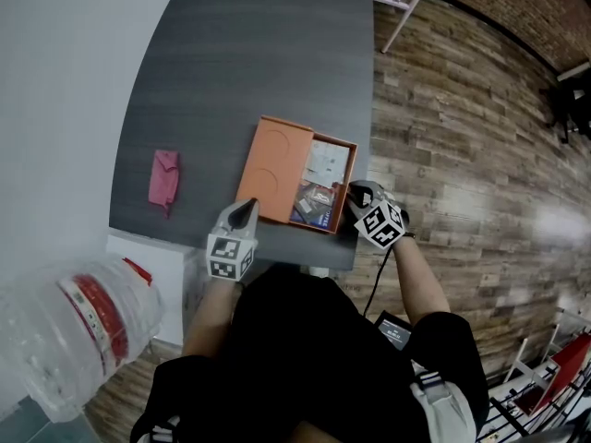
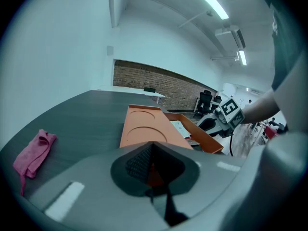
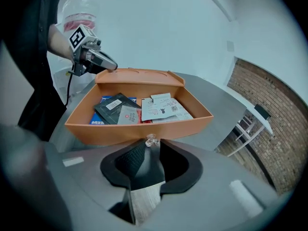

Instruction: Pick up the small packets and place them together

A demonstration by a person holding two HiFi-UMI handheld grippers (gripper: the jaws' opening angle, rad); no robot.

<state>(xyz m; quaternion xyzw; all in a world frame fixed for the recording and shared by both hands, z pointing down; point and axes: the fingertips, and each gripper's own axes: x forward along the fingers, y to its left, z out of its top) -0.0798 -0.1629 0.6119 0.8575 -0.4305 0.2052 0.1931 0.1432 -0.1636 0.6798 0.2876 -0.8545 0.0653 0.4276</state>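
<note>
An orange box [image 1: 352, 160] stands at the table's near edge, with its lid [image 1: 272, 169] lying flat on its left. Several small packets [image 1: 319, 187] lie inside: dark ones [image 3: 113, 107] and white ones [image 3: 163, 109]. My right gripper [image 3: 151, 143] hovers just outside the box's near wall [image 3: 134, 129], with its jaws pinched on a tiny clear packet [image 3: 151, 139]. My left gripper [image 2: 153, 170] sits at the lid's [image 2: 144, 129] near edge, its jaws closed with a sliver of orange between them. The right gripper view shows the left gripper [image 3: 113, 66] beyond the box.
A pink cloth [image 1: 163, 178] lies on the dark table [image 1: 240, 53], left of the lid. A big water bottle [image 1: 74, 330] stands on the floor at the lower left. The table's right edge [image 1: 370, 81] drops to wooden floor.
</note>
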